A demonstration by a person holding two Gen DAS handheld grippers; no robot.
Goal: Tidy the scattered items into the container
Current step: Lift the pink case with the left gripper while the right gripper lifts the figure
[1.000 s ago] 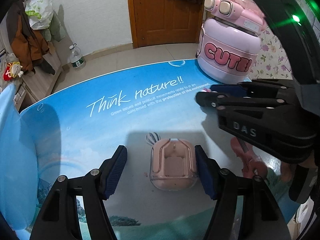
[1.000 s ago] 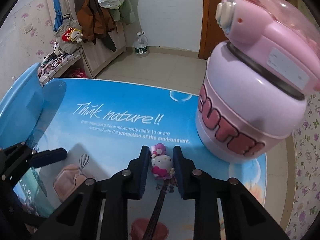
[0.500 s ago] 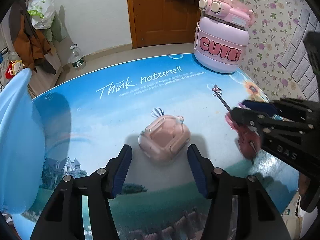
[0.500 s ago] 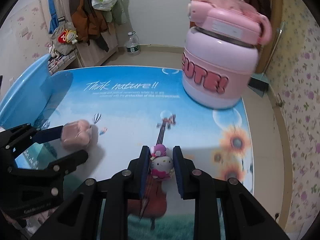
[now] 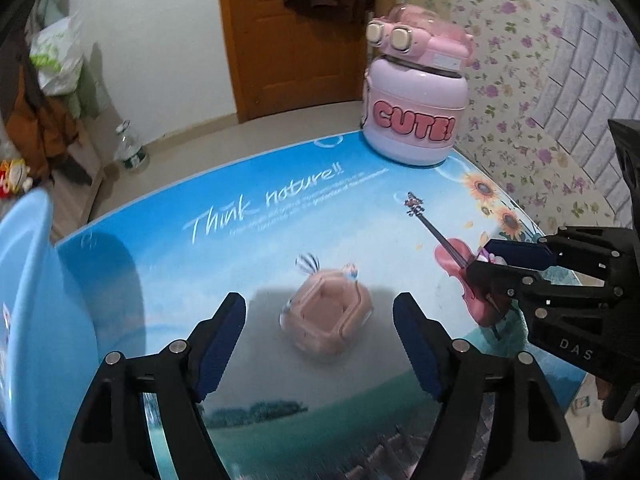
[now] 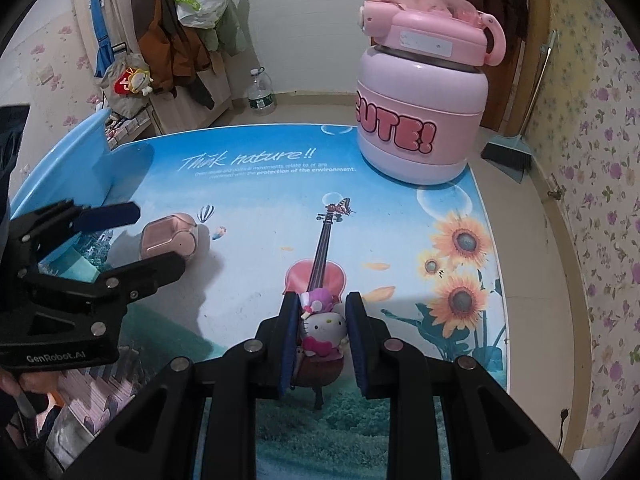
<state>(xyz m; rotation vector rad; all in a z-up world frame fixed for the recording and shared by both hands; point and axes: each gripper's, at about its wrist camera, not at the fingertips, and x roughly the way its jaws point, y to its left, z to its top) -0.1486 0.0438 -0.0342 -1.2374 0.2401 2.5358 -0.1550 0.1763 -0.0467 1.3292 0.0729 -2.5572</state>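
Observation:
A pink earbud case [image 5: 328,316] lies on the printed table between the pads of my left gripper [image 5: 320,304], whose jaws are opening; neither pad touches it. From the right wrist the same case [image 6: 170,240] shows beside the left gripper [image 6: 136,236]. My right gripper [image 6: 324,304] is shut on a small white cat toy with a pink bow [image 6: 324,326], held just above the printed violin. In the left wrist view the right gripper [image 5: 496,262] reaches in from the right edge with the toy mostly hidden. A light blue basin [image 5: 24,288] [image 6: 60,168] stands at the table's left.
A big pink jar lettered "CUTE!" [image 5: 416,120] [image 6: 420,132] stands at the far right corner of the table [image 5: 248,216]. Beyond the far edge are the floor, a water bottle [image 6: 261,94], hung coats and a wooden door [image 5: 288,40]. A flowered wall runs along the right.
The left jaws narrowed around the case, then spread wide again; the case has turned. The right gripper carried the cat toy from beside the jar to the near side of the table.

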